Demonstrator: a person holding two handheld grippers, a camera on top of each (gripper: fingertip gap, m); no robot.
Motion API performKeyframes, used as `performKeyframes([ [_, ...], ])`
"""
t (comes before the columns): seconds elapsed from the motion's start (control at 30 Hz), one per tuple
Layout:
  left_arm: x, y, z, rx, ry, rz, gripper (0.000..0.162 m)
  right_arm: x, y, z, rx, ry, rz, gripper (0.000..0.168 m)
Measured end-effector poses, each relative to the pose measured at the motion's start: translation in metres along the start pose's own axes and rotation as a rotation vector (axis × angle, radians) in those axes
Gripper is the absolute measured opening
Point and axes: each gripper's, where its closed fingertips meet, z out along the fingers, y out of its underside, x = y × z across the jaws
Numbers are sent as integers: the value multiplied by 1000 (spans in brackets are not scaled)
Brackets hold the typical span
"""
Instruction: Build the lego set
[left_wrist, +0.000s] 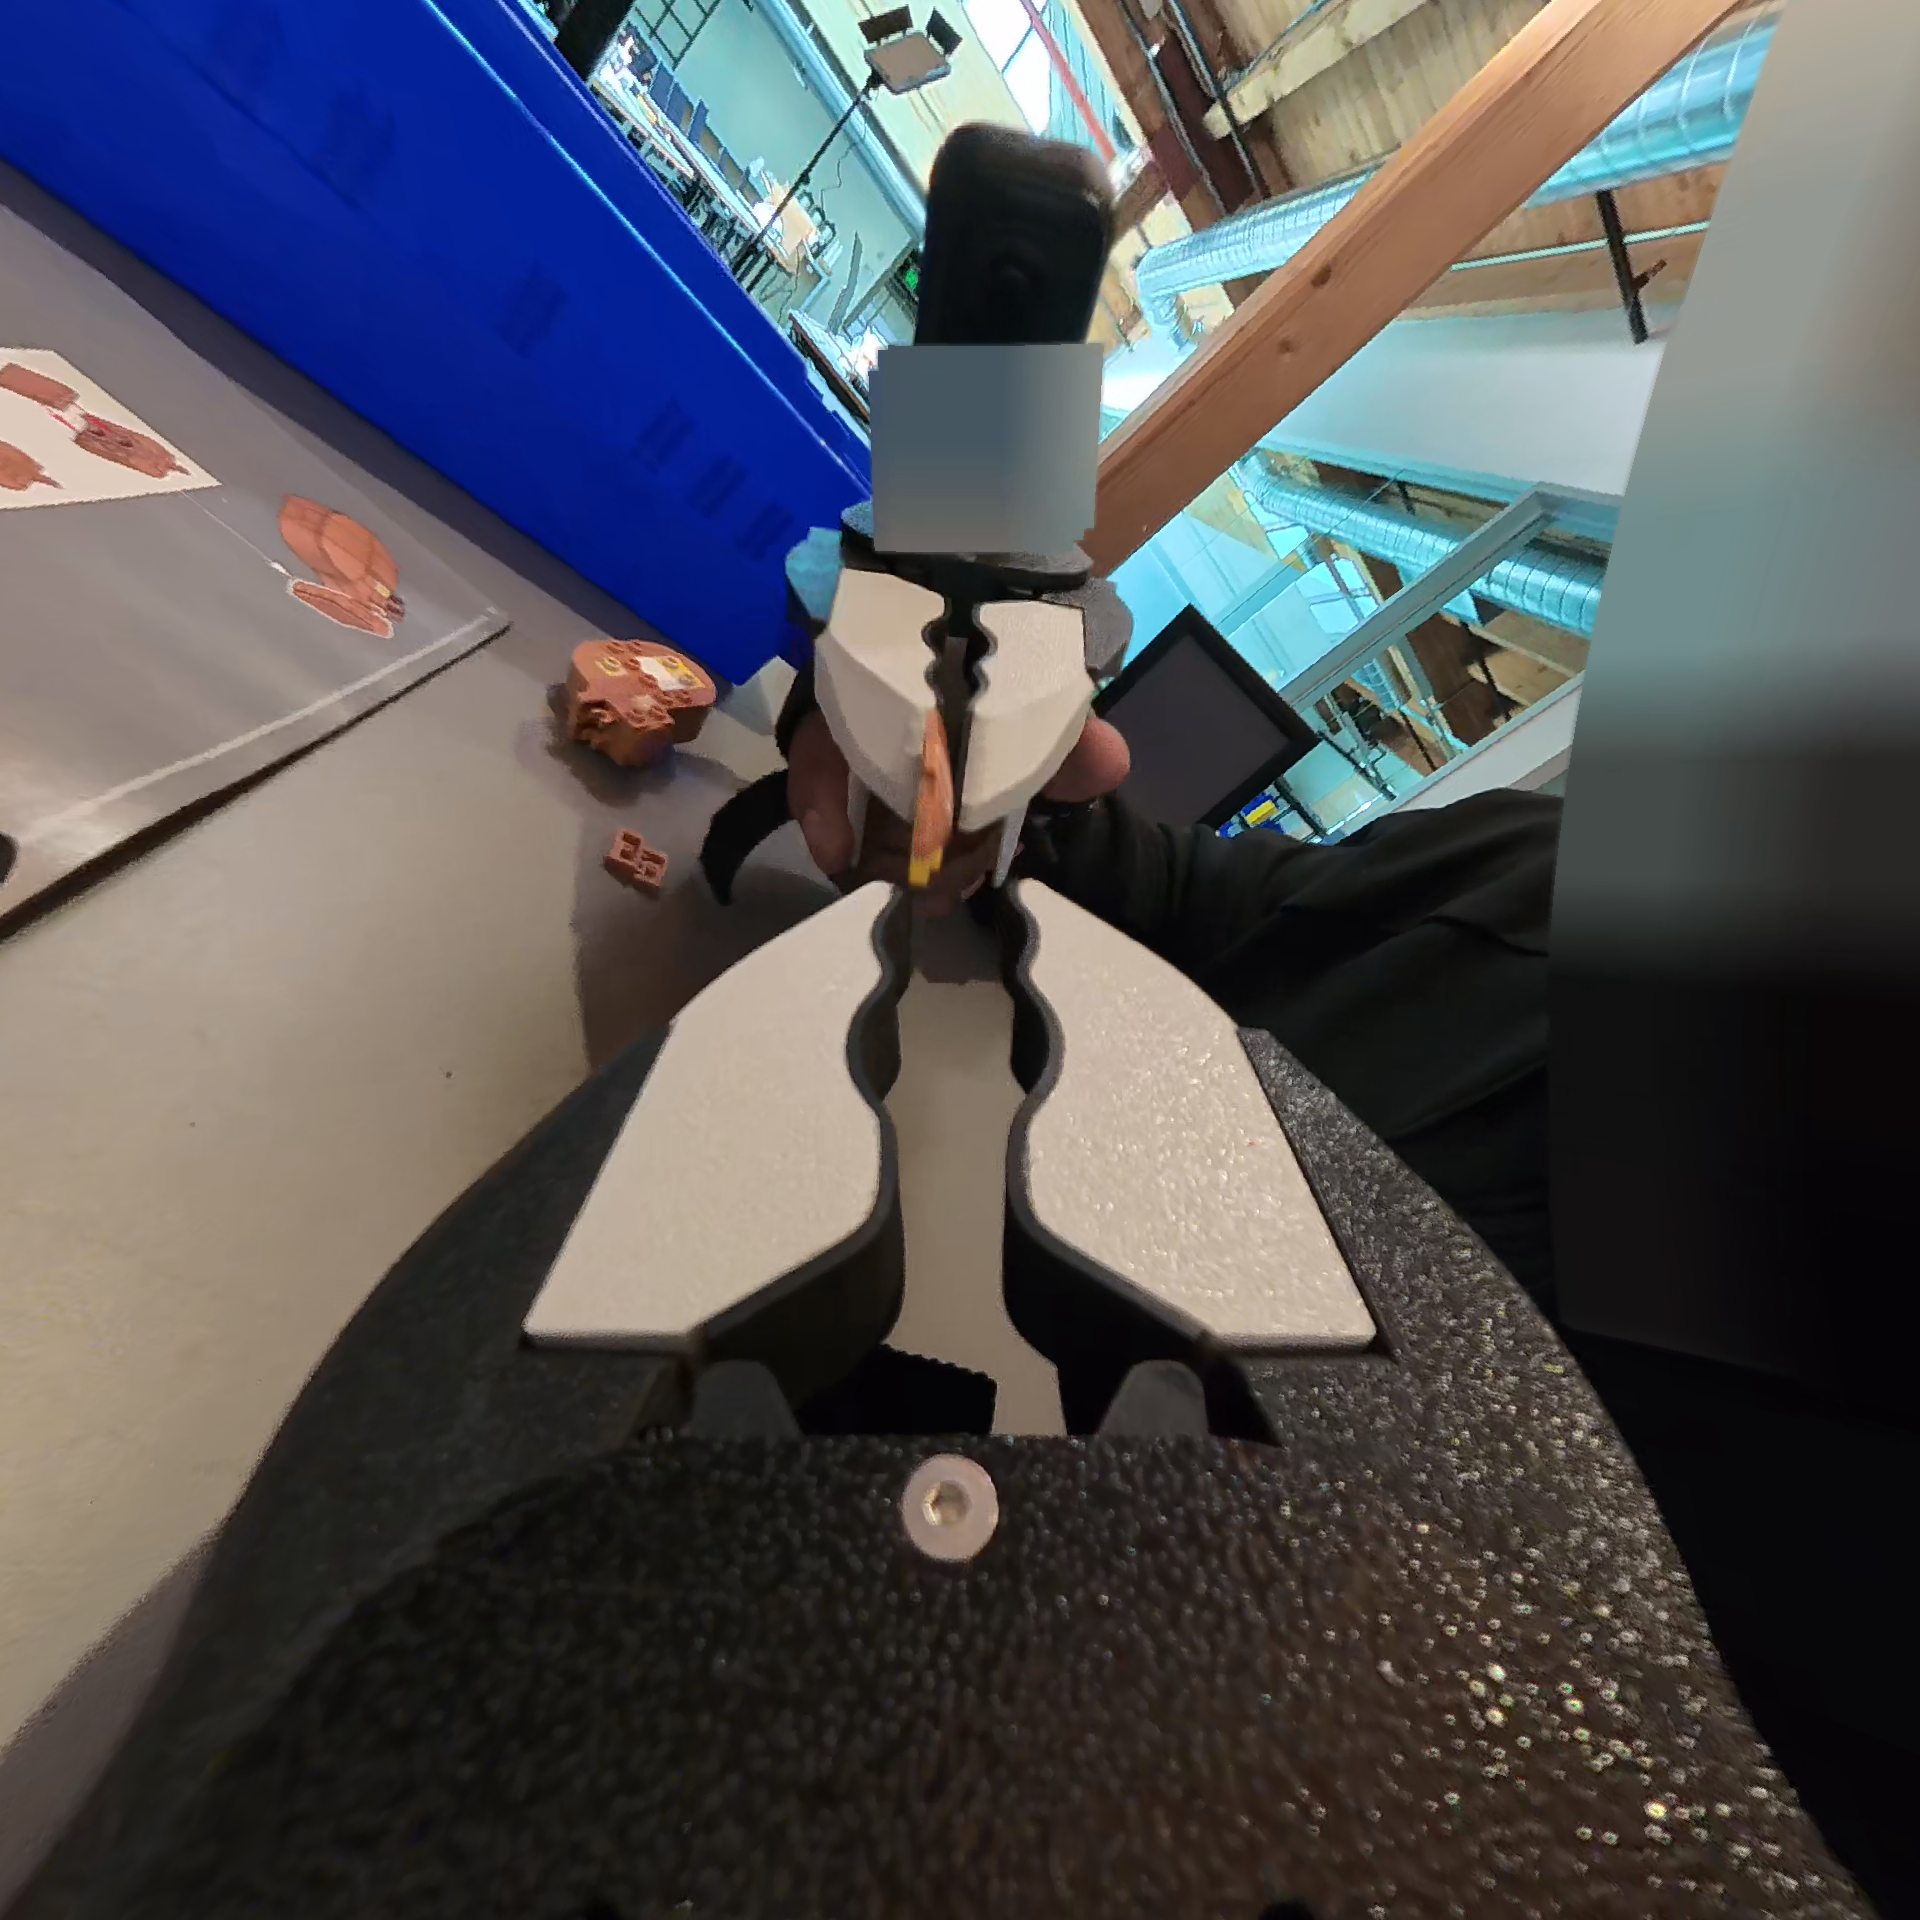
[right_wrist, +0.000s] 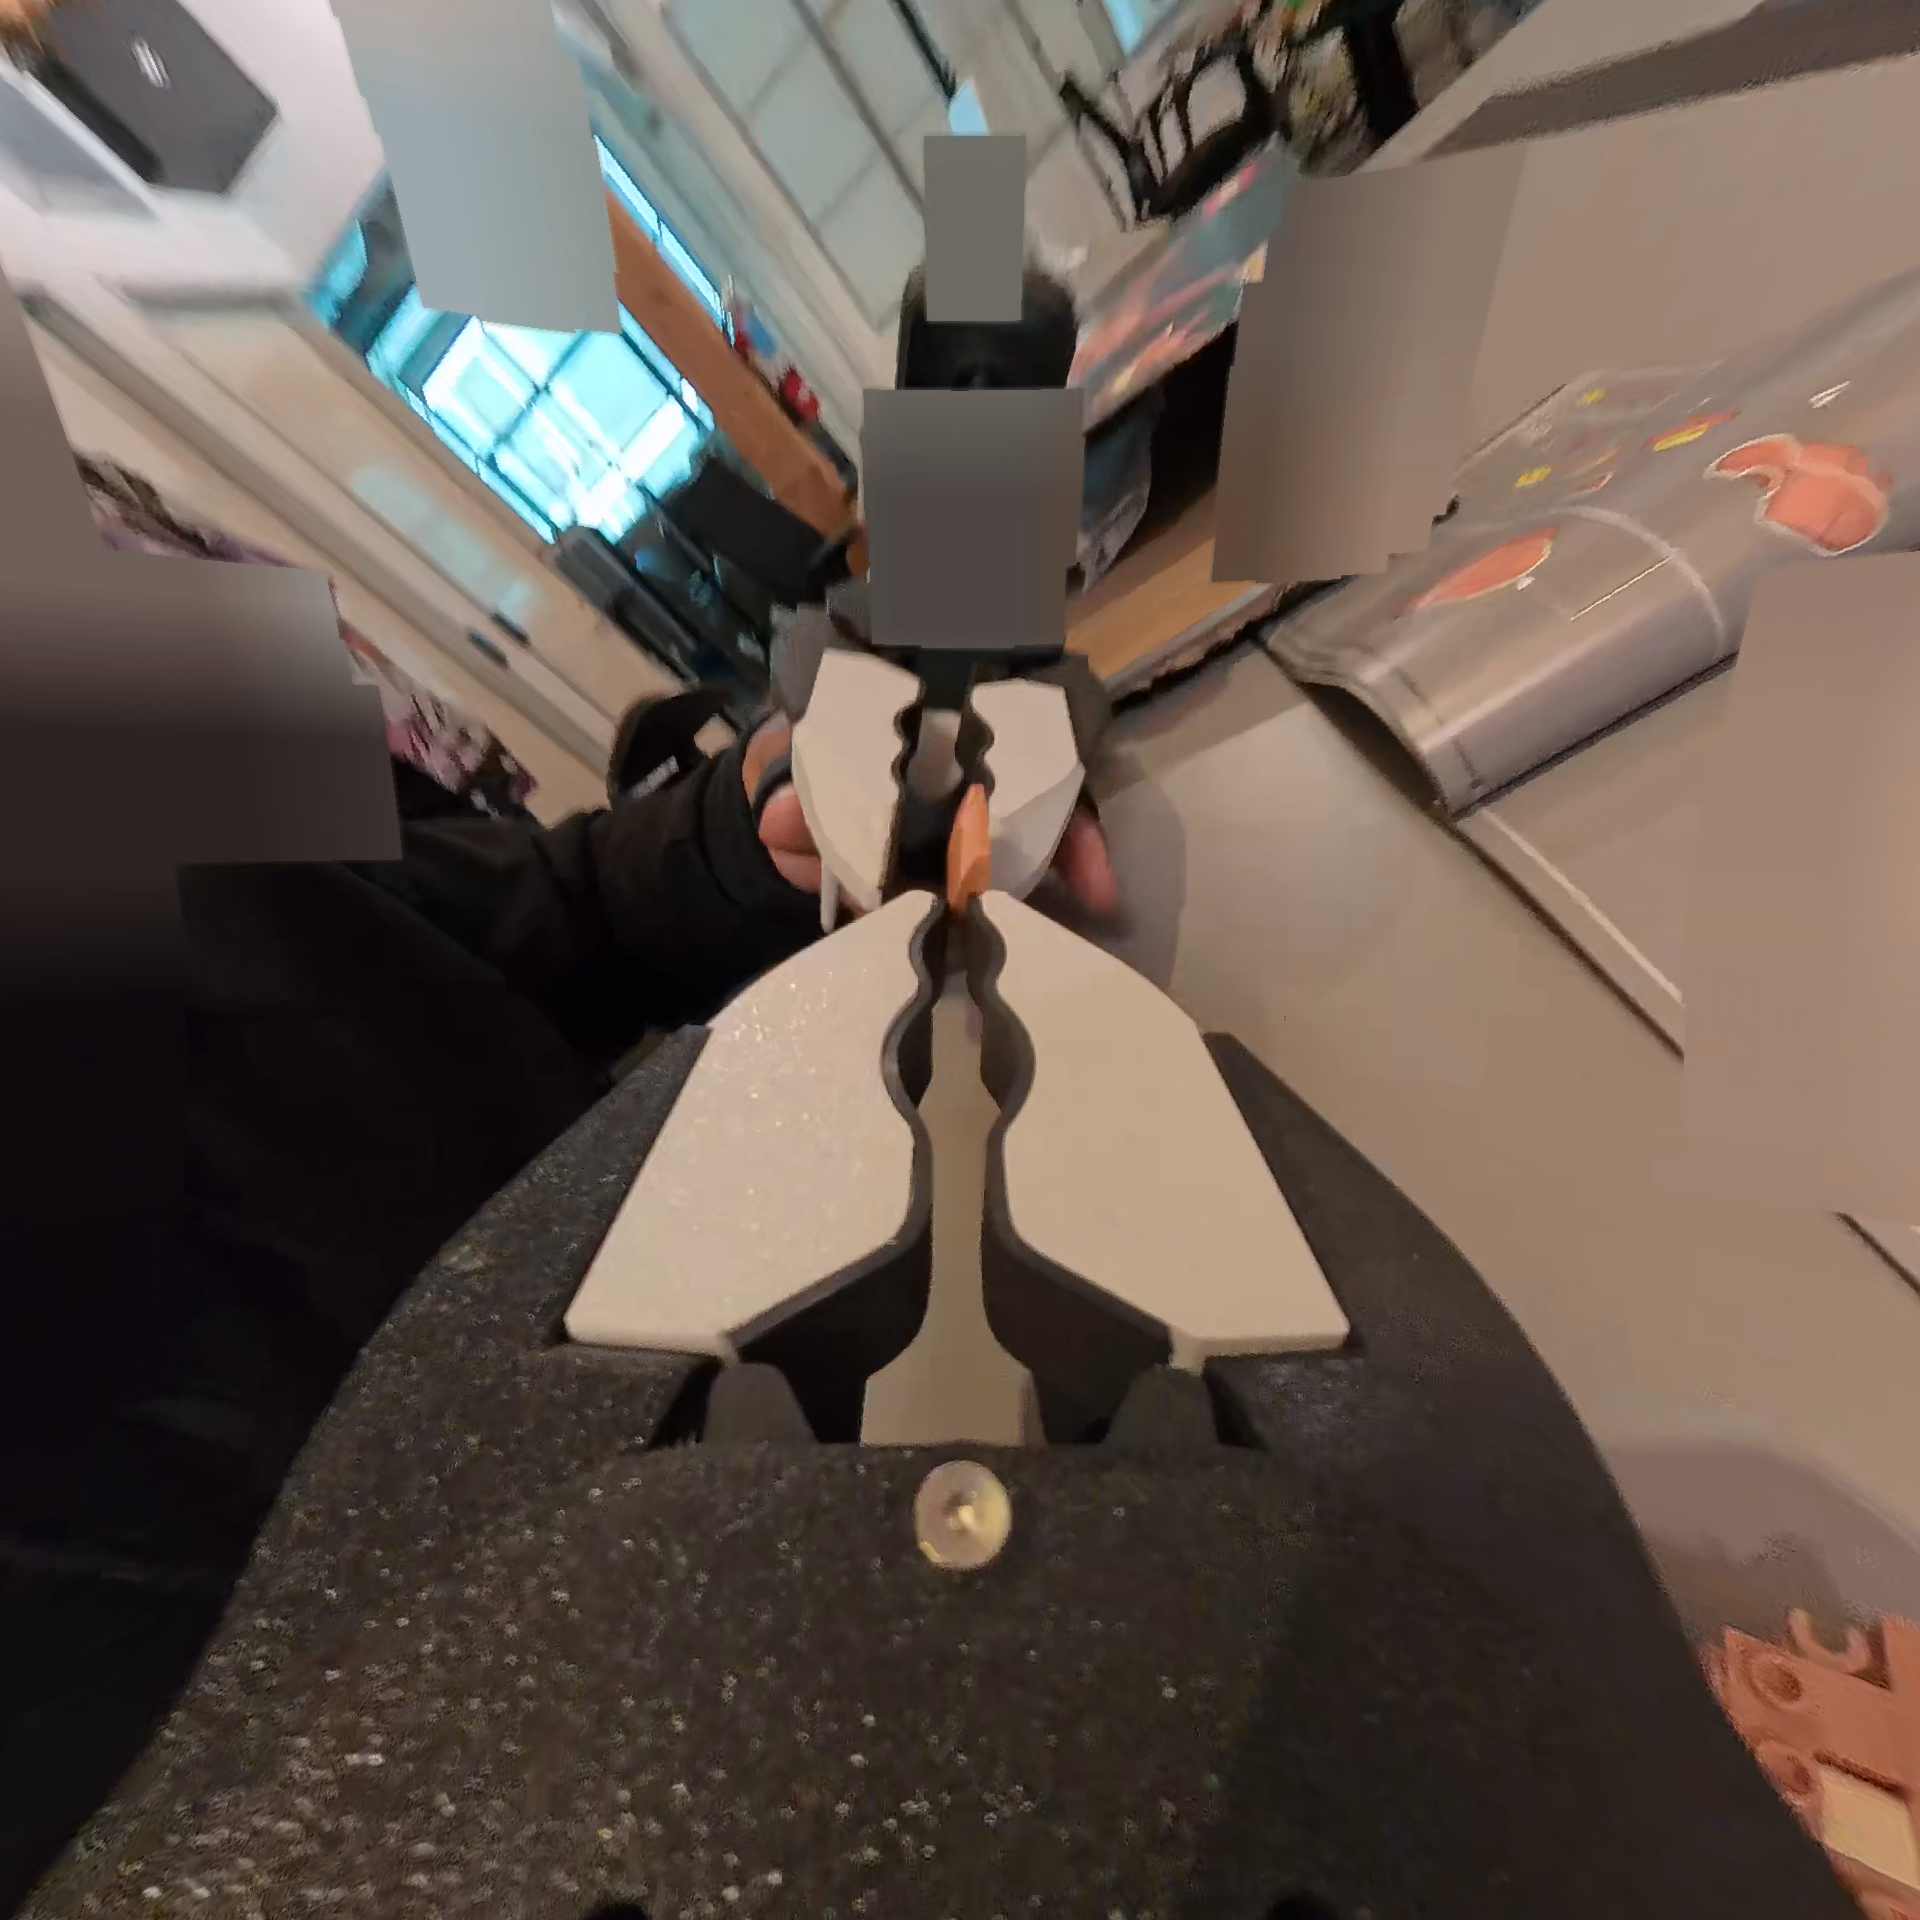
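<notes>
Right gripper jaws pinch the brown piece, facing the left gripper.

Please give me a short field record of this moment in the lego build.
left gripper: jaws slightly apart, nothing clearly between them, tip to tip with the other gripper
right gripper: shut on a thin brown piece
brown piece: on edge, yellow tip towards the left gripper
partly built brown model: lying on the grey table, untouched
small brown brick: loose on the table, near the model
instruction booklet: open on the table
blue bin: behind the booklet
</notes>
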Motion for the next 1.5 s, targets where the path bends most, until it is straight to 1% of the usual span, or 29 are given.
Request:
performKeyframes([
  [0.1,0,-4,1,36,8,-10,16,1,-8,-2,93,-30,79,3],
  [0.3,-2,-15,-1,120,-13,2,15,-7,-8,6,137,-56,86,3],
  [0.33,-1,-16,-1,130,-6,3,14,-8,-8,8,146,-49,76,3],
  [0.4,3,-18,-2,142,21,13,6,-8,-9,10,160,-34,61,3],
  [0.43,4,-18,-3,145,20,17,5,-9,-10,10,165,-33,58,3],
  [0.57,3,-16,-4,124,2,38,4,-7,-5,11,123,-28,28,4],
  [0.67,1,-13,-6,88,-19,42,4,1,-4,7,74,57,-61,17],
  [0.73,1,-11,-7,54,-28,60,4,0,-7,5,69,58,-68,18],
  [0.83,3,-7,-4,20,-43,95,4,-3,-2,10,47,24,-33,16],
  [0.93,1,-4,-2,1,-59,104,4,-5,-3,11,64,18,-37,8],
  [1.37,-1,-5,-2,47,-19,1,4,-4,-4,11,57,174,-325,8],
  [1.5,-1,-5,-2,54,-24,-5,4,-4,-4,10,36,236,-474,8],
])
